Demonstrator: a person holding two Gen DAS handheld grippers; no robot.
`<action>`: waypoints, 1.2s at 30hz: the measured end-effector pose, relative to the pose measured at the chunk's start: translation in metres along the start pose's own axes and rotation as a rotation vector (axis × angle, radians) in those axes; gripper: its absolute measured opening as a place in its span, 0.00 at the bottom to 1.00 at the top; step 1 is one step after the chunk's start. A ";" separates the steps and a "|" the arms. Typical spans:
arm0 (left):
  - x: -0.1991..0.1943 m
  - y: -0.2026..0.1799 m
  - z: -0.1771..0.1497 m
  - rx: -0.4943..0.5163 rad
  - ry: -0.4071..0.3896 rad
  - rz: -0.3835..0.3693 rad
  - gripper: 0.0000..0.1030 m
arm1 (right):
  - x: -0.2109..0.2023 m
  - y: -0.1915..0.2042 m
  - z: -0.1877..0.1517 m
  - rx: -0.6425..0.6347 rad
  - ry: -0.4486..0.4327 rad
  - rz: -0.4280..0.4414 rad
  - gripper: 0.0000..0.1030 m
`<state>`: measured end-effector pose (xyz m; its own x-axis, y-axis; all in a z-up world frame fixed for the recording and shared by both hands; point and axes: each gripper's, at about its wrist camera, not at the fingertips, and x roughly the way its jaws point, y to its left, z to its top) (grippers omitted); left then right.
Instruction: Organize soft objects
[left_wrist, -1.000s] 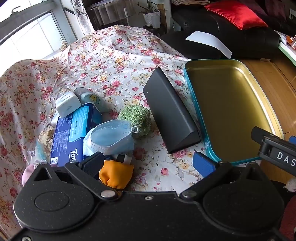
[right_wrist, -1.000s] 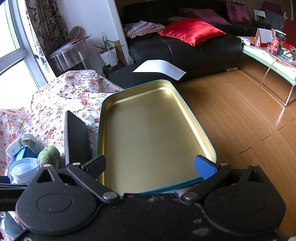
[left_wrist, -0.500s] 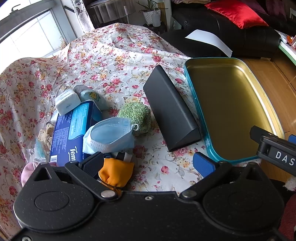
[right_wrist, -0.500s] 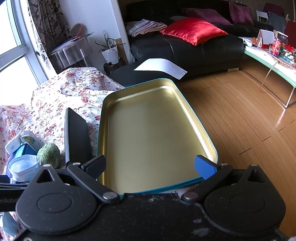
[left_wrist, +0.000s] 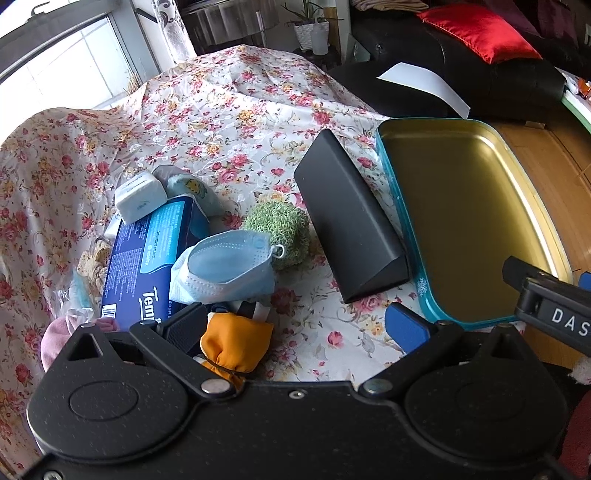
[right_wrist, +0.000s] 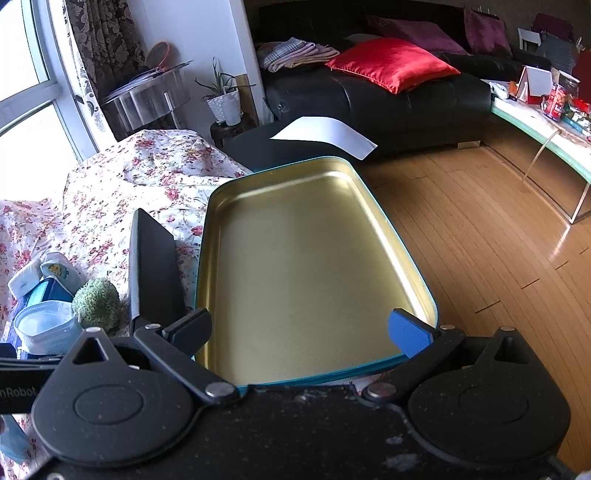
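A gold tin tray with a teal rim (left_wrist: 476, 210) (right_wrist: 310, 266) lies empty at the right edge of the floral cloth. Left of it lie a black wedge-shaped case (left_wrist: 349, 218) (right_wrist: 153, 266), a green knitted ball (left_wrist: 280, 232) (right_wrist: 96, 302), a light blue face mask (left_wrist: 225, 267) (right_wrist: 46, 330), an orange stuffed pouch (left_wrist: 234, 345) and a blue tissue pack (left_wrist: 146, 254). My left gripper (left_wrist: 295, 325) is open, low over the cloth, its left finger beside the orange pouch. My right gripper (right_wrist: 301, 330) is open over the tray's near end.
A white box (left_wrist: 139, 195), a small printed sock (left_wrist: 192, 190) and a pink cloth (left_wrist: 55, 338) lie at the left. A black sofa with a red cushion (right_wrist: 391, 64) stands behind. Wooden floor (right_wrist: 480, 236) drops away right of the tray.
The left gripper has drawn back and risen slightly, so the objects sit a little farther off. The right gripper has barely shifted. Nothing was grasped.
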<state>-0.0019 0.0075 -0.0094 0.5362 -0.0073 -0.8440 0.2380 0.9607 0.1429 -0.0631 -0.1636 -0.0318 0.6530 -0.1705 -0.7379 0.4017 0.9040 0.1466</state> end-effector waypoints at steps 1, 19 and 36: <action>-0.001 -0.001 0.000 0.002 -0.001 0.001 0.96 | 0.000 -0.001 0.000 0.001 -0.002 0.001 1.00; -0.003 -0.018 -0.007 0.059 0.003 0.011 0.96 | -0.003 0.001 -0.003 -0.007 -0.022 0.004 1.00; -0.002 -0.018 -0.010 0.054 0.011 0.016 0.96 | -0.003 0.003 -0.003 -0.020 -0.020 0.001 1.00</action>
<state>-0.0154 -0.0067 -0.0154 0.5311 0.0114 -0.8473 0.2727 0.9444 0.1836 -0.0659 -0.1595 -0.0308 0.6663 -0.1768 -0.7244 0.3878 0.9120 0.1340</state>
